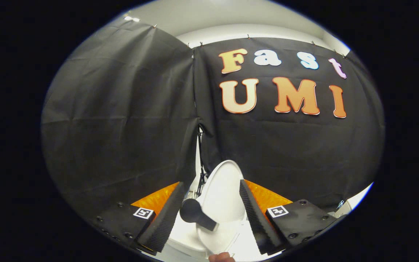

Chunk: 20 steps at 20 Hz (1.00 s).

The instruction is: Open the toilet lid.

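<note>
Gripper [209, 214] fingers spread wide, holding nothing. Between them the white toilet lid [223, 193] stands raised, leaning back toward the black cloth wall [122, 127]; a dark round-headed handle [195, 214] lies across its front.

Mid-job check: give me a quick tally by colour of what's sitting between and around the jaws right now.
White: 1, the raised toilet lid
Black: 1, the round-headed handle on the lid
Total: 2
The gripper has its jaws open, one each side of the lid, neither pressing it.
</note>
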Available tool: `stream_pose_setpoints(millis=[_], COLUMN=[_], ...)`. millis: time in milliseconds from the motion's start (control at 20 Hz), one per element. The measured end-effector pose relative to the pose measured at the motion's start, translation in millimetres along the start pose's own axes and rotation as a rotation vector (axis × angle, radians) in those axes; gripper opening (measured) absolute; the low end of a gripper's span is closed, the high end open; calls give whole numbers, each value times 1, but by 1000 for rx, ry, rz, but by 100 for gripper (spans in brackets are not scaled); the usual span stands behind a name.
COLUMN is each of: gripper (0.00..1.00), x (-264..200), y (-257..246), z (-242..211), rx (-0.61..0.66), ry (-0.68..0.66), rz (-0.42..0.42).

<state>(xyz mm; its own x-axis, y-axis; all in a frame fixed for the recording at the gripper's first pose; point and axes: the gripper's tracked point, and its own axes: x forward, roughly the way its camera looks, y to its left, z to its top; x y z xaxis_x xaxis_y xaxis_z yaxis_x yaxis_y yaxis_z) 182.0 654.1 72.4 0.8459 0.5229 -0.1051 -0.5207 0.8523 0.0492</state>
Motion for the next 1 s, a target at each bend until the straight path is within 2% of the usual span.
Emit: stream_pose_setpoints(millis=[50,350,1000], gripper=[98,97,97], x=[-8,-55,-175], y=[-9,-80,-242], z=[12,56,82], rx=[9,22,45], ry=[-25,-93,-166], rz=[-1,-12,-102])
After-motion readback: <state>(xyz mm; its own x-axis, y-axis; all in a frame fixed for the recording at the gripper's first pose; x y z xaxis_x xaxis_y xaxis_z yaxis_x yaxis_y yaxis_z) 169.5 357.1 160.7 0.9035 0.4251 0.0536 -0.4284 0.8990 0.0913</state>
